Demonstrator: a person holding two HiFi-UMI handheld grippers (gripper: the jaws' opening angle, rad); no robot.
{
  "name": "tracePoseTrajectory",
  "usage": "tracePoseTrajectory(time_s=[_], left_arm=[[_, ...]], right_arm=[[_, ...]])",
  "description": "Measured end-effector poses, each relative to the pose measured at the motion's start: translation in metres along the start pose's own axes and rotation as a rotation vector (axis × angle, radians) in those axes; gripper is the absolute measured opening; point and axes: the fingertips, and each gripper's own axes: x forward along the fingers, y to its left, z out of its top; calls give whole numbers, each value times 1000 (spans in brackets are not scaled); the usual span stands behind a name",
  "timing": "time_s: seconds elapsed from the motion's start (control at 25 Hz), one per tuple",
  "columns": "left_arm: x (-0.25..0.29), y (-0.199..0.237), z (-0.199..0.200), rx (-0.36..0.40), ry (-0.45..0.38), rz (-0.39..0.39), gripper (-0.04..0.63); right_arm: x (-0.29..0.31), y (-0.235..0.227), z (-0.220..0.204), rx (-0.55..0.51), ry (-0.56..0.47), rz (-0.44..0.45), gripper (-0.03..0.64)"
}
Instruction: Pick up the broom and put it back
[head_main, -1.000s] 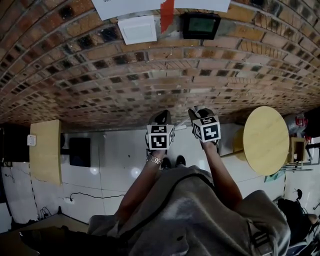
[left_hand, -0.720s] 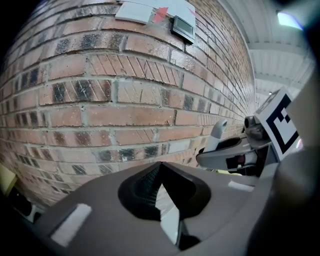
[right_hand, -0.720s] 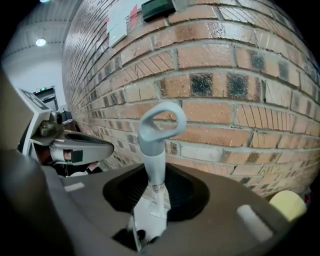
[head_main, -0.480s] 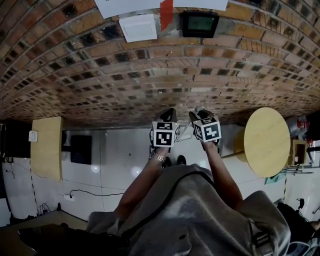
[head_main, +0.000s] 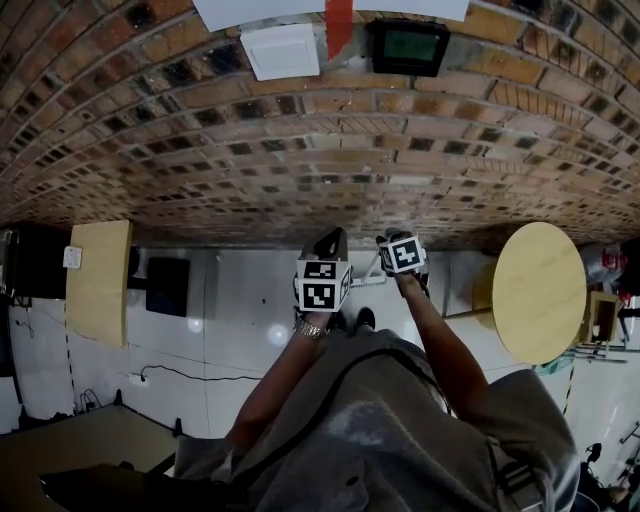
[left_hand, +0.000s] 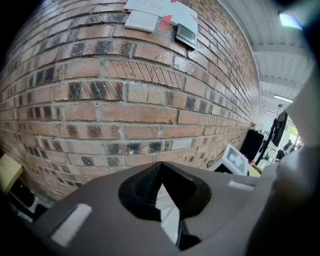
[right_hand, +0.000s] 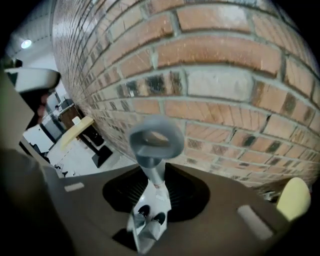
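In the right gripper view the broom's grey handle (right_hand: 152, 172), ending in a hanging ring (right_hand: 155, 139), sticks out between the jaws toward the brick wall (right_hand: 225, 75). My right gripper (right_hand: 150, 200) is shut on that handle. In the head view a thin pale piece of the handle (head_main: 366, 281) shows between the two marker cubes; the broom's head is hidden. There my right gripper (head_main: 388, 241) points down at the foot of the wall. My left gripper (head_main: 331, 241) hangs just left of it, jaws closed to a point, holding nothing (left_hand: 160, 167).
A round wooden table (head_main: 538, 290) stands at the right and a rectangular wooden table (head_main: 98, 280) at the left, with a black box (head_main: 166, 286) beside it. The wall carries a white box (head_main: 282, 50) and a black display (head_main: 407, 45). A cable (head_main: 170, 376) lies on the white floor.
My right gripper has dropped toward the floor with the broom handle and tilted steeper; its cube looks smaller in the head view. The left gripper has hardly moved.
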Motion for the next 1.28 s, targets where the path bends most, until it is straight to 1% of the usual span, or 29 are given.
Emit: tracePoseTrajectory(time_s=[0.12, 0.16, 0.24, 0.36, 0.44, 0.52, 0.64, 0.72, 0.76, 0.84, 0.92, 0.96, 1.04, 1.16, 1.24, 1.28], left_arm=[[-13, 8, -22, -27, 30, 43, 2], [-17, 10, -29, -36, 39, 56, 2], [-25, 13, -41, -49, 55, 81, 2], [-36, 19, -58, -64, 81, 117, 2], [-44, 20, -70, -80, 96, 137, 2], [-51, 18, -80, -93, 105, 153, 2], [-58, 16, -90, -101, 113, 168, 2], [-62, 16, -95, -103, 117, 174, 2], [-63, 15, -97, -104, 118, 175, 2], [-65, 14, -99, -106, 118, 169, 2], [-68, 10, -100, -104, 116, 149, 2], [-69, 8, -100, -97, 114, 136, 2], [-70, 2, -99, -77, 110, 103, 2], [-68, -7, -94, -45, 90, 46, 2], [-74, -13, -92, -36, 68, 12, 2], [-79, -16, -92, -35, 55, -4, 2]], right_arm=[[47, -10, -23, -35, 93, -4, 101], [57, -15, -26, -36, 103, -9, 101], [74, -23, -19, -32, 66, -13, 102], [95, -34, 10, -40, -9, -11, 101], [105, -43, 24, -25, -40, -16, 101], [111, -52, 30, -16, -42, -26, 101], [116, -57, 32, -37, -17, -40, 103], [116, -59, 27, -37, -1, -52, 176], [113, -59, 24, -27, -1, -60, 189], [101, -58, 18, 4, -9, -82, 187], [81, -47, 8, 37, -30, -93, 169], [69, -37, 0, 61, -43, -85, 164], [41, -11, -14, 119, -80, -43, 126], [-11, 42, -23, 183, -172, 51, 33], [-47, 80, -33, 184, -211, 90, 21], [-64, 98, -42, 176, -215, 92, 22]])
